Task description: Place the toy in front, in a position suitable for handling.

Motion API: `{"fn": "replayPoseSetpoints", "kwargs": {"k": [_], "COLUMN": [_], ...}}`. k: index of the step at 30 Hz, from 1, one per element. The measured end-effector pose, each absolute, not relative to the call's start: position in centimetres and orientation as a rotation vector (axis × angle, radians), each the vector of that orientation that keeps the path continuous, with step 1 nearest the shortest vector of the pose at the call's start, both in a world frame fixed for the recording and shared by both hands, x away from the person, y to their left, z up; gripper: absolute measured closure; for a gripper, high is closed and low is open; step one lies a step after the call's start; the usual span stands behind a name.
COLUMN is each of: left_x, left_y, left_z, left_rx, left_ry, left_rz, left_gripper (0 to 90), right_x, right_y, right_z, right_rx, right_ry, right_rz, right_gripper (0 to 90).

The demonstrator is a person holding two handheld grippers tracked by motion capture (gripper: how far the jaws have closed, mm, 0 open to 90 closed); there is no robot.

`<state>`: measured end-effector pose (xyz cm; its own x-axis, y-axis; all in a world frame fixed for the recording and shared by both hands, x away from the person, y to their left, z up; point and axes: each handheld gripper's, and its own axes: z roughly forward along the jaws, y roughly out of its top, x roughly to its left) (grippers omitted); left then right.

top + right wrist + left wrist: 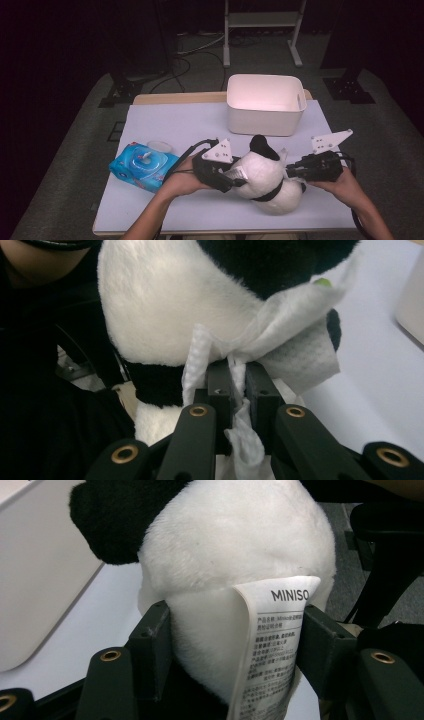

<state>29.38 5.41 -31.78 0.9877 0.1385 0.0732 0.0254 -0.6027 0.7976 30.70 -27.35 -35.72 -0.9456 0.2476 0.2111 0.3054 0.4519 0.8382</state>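
Observation:
A black and white panda plush (265, 172) sits near the front middle of the table. From its left, my left gripper (235, 180) is closed on its white body (235, 545), one jaw pressing each side, with a printed label (272, 640) hanging between them. From the right, my right gripper (290, 172) is shut on a crumpled white wipe (295, 325). The wipe lies against the plush (160, 315), at the seam between white and black fur. In the right gripper view the right gripper (237, 385) has its jaws tight together on the wipe.
A white plastic bin (265, 105) stands behind the plush at the back of the table (170, 120). A blue pack of wet wipes (142, 167) lies at the left, with a small clear lid (160, 146) just behind it. The bin's wall (35, 570) is close by.

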Motion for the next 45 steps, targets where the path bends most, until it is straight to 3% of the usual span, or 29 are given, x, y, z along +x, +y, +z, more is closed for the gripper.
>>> {"fn": "replayPoseSetpoints", "kwargs": {"k": [9, 30, 45], "left_x": [28.7, 27.8, 28.1], "left_y": [5.9, 3.7, 2.6], "left_z": [-31.5, -30.9, -30.8], "left_rx": [2.232, 2.247, 2.234], "left_ry": [0.100, 0.036, 0.040], "left_rz": [0.146, 0.157, 0.156], "left_gripper": [36.5, 35.2, 34.2], "right_x": [31.0, 31.9, 31.9], "right_y": [-26.7, -25.6, -24.4], "right_z": [-35.8, -28.8, -27.7], "right_rx": [-0.459, -0.367, -0.313], "right_ry": [-2.610, -2.712, -2.761], "right_rz": [-1.513, -1.517, -1.485], "right_gripper": [82.8, 82.6, 82.5]}}
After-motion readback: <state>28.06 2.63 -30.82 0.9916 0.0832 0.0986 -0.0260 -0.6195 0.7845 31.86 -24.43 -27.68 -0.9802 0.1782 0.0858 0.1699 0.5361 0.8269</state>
